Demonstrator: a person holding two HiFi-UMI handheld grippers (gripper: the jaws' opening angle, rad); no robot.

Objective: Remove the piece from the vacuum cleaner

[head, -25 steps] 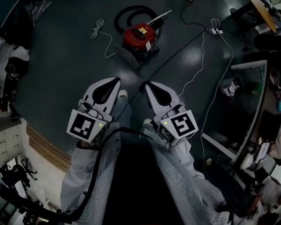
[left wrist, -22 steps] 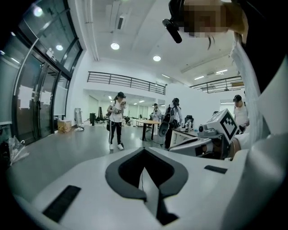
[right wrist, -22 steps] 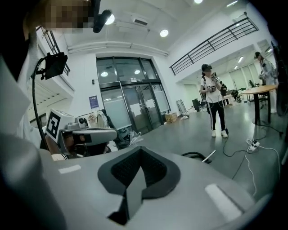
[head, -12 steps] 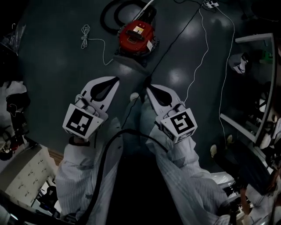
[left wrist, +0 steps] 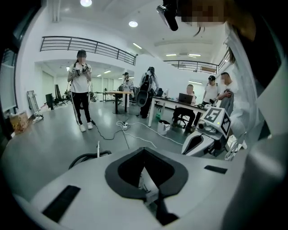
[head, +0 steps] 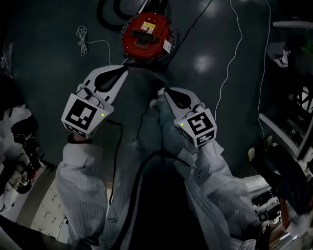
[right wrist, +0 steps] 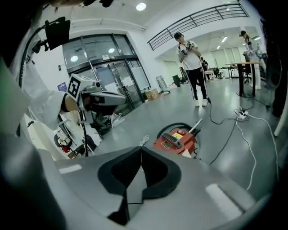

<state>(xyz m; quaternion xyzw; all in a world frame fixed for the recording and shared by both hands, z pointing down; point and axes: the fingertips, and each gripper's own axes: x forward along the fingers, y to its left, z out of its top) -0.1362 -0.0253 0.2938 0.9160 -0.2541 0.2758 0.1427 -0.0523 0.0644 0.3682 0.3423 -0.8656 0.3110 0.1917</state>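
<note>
The red vacuum cleaner (head: 145, 34) stands on the dark floor at the top middle of the head view, its black hose (head: 108, 10) curled behind it. My left gripper (head: 125, 70) is shut and empty, its tip just short of the cleaner's near edge. My right gripper (head: 161, 91) is also shut and empty, a little further back and to the right. In the right gripper view the vacuum cleaner (right wrist: 175, 140) lies just past the closed jaws (right wrist: 141, 148), with its wand (right wrist: 196, 126) sticking up. The left gripper view shows only the hose (left wrist: 85, 158) beyond its closed jaws (left wrist: 144, 150).
A coiled white cord (head: 82, 36) lies left of the cleaner. A black cable (head: 195, 23) and a white cable (head: 230, 63) run across the floor on the right. A metal frame (head: 291, 24) and clutter stand at the right edge. A person (right wrist: 192, 67) stands further off.
The vacuum cleaner has come much nearer in the head view. Both grippers have moved forward towards it, the left one furthest, and both stay shut.
</note>
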